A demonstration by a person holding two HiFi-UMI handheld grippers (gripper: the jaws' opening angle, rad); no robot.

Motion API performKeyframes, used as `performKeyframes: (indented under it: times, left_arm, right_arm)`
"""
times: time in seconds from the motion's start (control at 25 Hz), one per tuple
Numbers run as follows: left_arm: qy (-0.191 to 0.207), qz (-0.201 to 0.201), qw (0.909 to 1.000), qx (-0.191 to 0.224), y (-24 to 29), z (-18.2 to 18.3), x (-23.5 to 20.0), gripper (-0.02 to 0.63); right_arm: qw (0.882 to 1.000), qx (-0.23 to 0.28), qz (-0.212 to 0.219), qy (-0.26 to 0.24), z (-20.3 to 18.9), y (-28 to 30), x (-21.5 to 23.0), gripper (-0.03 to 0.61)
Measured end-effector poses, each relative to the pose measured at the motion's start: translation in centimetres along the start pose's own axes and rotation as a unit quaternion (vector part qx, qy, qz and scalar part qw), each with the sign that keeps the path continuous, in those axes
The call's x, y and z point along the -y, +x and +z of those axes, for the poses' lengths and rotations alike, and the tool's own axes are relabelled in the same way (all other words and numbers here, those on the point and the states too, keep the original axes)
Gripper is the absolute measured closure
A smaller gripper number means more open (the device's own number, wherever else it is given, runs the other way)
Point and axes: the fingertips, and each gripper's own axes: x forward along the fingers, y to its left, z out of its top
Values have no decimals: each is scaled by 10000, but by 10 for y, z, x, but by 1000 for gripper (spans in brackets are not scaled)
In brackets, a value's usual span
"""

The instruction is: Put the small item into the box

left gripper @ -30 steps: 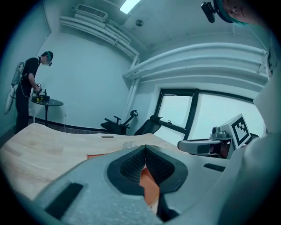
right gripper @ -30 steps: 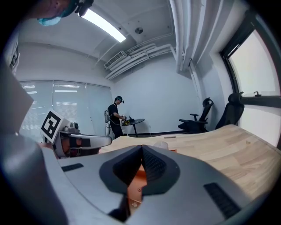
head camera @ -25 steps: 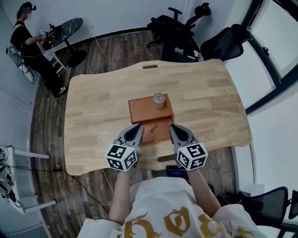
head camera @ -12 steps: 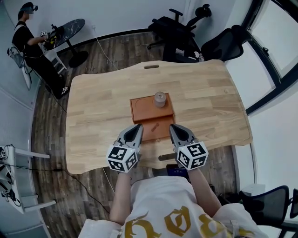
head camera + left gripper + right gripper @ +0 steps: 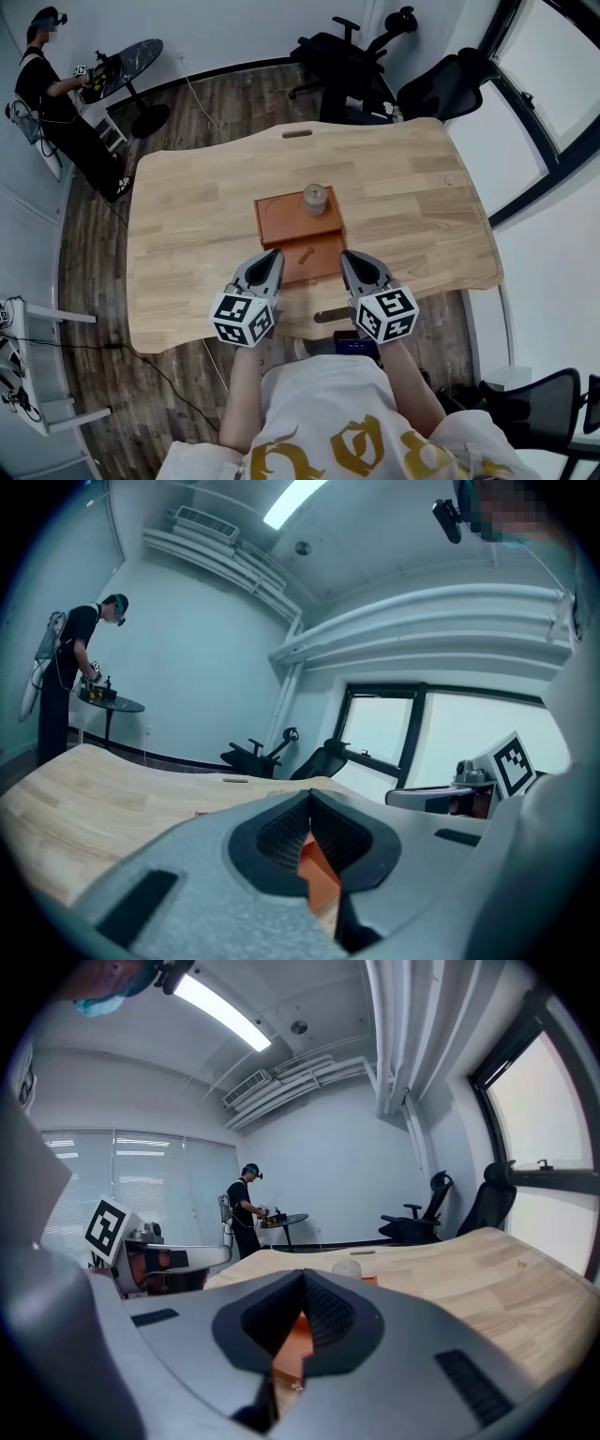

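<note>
Grippers at the near end of the box, both closed on nothing.
Head view: left gripper [image 5: 272, 256] and right gripper [image 5: 350, 258] flank the orange box [image 5: 281, 220] on the table [image 5: 187, 216]; the round small item [image 5: 315, 199] stands at the box's far edge. Left gripper view: jaws together, empty. Right gripper view: jaws together, empty.

**Office-style room used as a recording space**

Light wooden desk [image 5: 187, 216] with a wavy edge and cable slot sits mid-room on dark wood-plank floor [image 5: 94, 244]. Black swivel office chairs [image 5: 347, 56] are parked behind it, with one more [image 5: 534, 403] at lower right. Big black-framed windows [image 5: 553, 84] run along the right wall, and slatted blinds [image 5: 141, 1180] cover another. Ceiling is bare, with a strip light [image 5: 220, 1012] and exposed white pipes [image 5: 300, 1072]. Walls are plain and pale. In the far corner a second person [image 5: 52, 103] wearing headgear stands at a small round dark table [image 5: 127, 61]. A cable [image 5: 159, 366] trails on the floor.
</note>
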Motion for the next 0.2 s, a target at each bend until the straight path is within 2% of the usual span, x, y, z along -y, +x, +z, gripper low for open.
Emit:
performKeyframes:
  times: [0.2]
  left_arm:
    - [30, -5, 10000, -29, 3, 2, 2, 604]
  right_arm:
    - [10000, -23, -42, -3, 2, -2, 5, 568]
